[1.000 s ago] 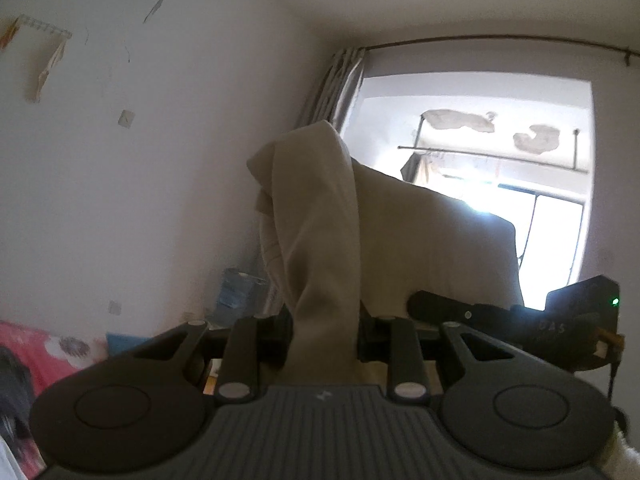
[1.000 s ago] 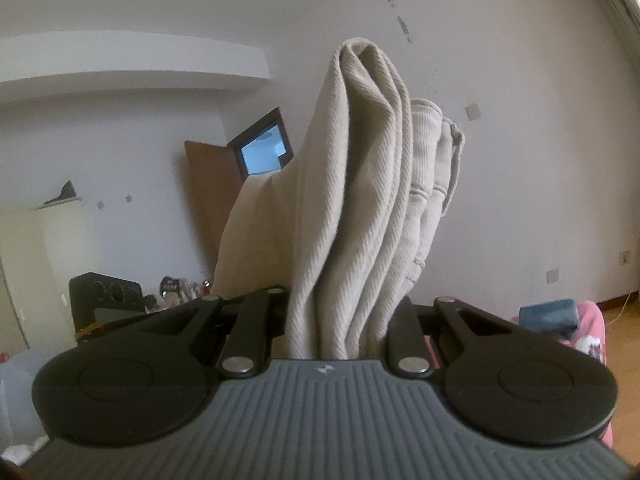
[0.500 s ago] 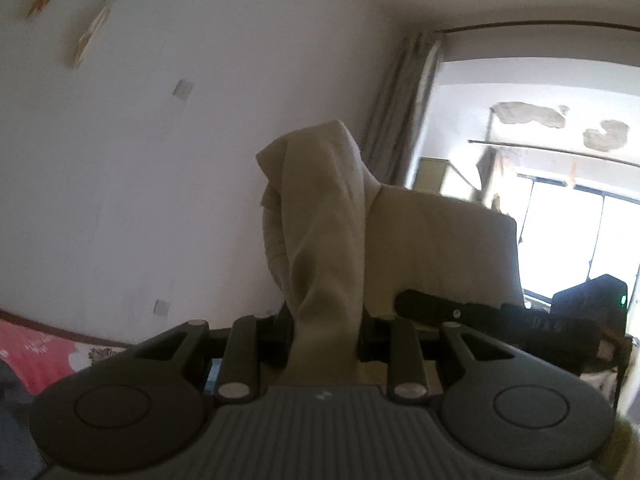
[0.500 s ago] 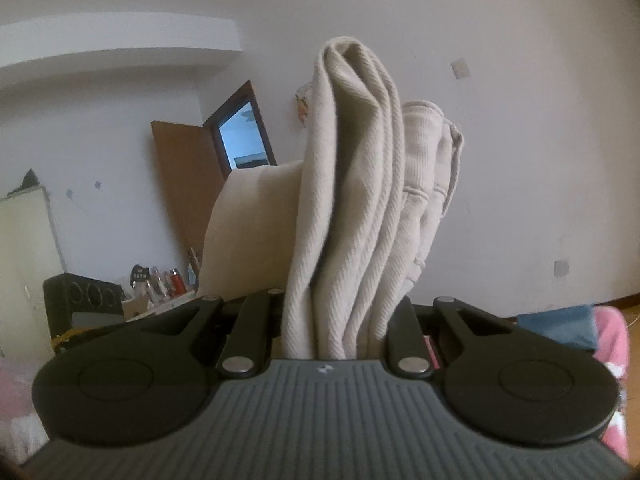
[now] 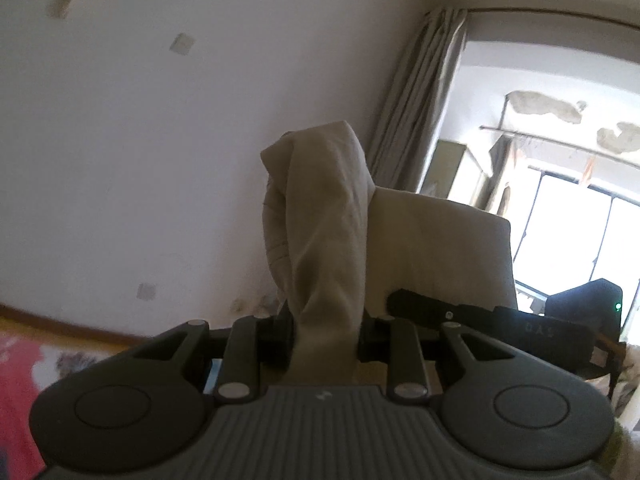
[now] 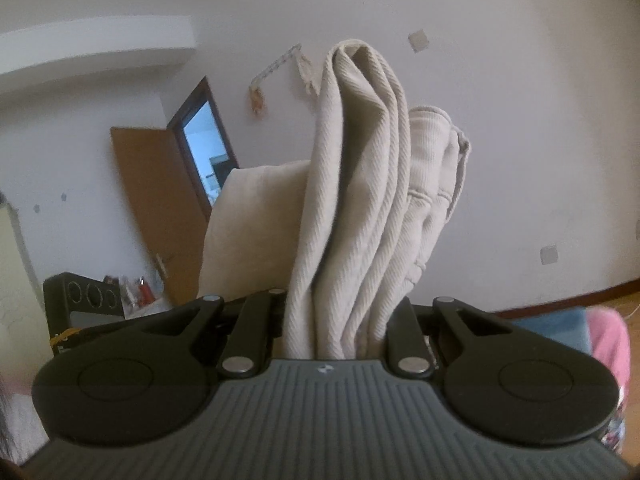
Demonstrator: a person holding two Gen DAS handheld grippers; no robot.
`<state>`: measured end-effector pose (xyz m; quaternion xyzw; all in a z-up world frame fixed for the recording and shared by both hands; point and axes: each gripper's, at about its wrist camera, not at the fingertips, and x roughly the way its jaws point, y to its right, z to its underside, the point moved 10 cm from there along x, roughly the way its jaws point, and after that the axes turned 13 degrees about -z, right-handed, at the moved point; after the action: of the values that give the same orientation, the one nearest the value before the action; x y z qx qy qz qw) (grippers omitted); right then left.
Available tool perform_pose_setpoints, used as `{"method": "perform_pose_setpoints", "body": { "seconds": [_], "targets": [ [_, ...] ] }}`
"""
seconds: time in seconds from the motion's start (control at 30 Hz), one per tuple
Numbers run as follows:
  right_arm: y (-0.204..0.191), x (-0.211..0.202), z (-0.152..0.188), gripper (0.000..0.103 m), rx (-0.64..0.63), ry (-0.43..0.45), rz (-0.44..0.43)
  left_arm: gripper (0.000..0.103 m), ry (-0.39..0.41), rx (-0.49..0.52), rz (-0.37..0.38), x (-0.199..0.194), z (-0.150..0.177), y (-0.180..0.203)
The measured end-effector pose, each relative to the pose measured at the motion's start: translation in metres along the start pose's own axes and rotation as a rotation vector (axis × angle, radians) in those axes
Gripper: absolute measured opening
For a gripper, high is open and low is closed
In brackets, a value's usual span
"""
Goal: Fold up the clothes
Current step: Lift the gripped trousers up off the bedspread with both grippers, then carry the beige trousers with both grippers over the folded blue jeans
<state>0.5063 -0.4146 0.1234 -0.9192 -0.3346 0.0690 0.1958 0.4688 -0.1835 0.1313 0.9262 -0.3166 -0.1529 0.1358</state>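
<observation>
One beige garment [image 5: 324,240], two grippers: left gripper [image 5: 325,336], right gripper [image 6: 340,320], one curtain [image 5: 416,104], one door [image 6: 160,208]

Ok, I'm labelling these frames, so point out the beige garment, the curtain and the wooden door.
Garment [image 6: 352,216]: right wrist view, on the bunched ribbed folds above the gripper.
Curtain [image 5: 420,92]: left wrist view, on the pleats left of the window.
Door [image 6: 160,200]: right wrist view, on the brown panel's middle.

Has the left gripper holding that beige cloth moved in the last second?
Yes. The left gripper swung left: the window slid toward the view's right edge.
</observation>
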Motion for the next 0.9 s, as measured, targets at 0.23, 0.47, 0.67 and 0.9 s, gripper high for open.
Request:
{"method": "perform_pose_setpoints", "body": {
  "seconds": [0.23, 0.47, 0.67, 0.9],
  "targets": [
    [-0.051, -0.009, -0.132, 0.015, -0.029, 0.014, 0.013, 0.028, 0.013, 0.09, -0.009, 0.001, -0.114, 0.034],
    [-0.066, 0.025, -0.167, 0.015, -0.009, -0.018, 0.045, 0.028, -0.064, 0.057, 0.033, 0.054, -0.14, 0.003],
    [-0.012, 0.06, -0.133, 0.015, 0.117, -0.05, 0.109, 0.028, -0.203, -0.047, 0.047, 0.14, -0.104, -0.054],
    [0.11, 0.114, -0.044, 0.015, 0.279, -0.147, 0.108, 0.028, -0.33, -0.169, -0.023, 0.246, -0.018, -0.126]
  ]
}}
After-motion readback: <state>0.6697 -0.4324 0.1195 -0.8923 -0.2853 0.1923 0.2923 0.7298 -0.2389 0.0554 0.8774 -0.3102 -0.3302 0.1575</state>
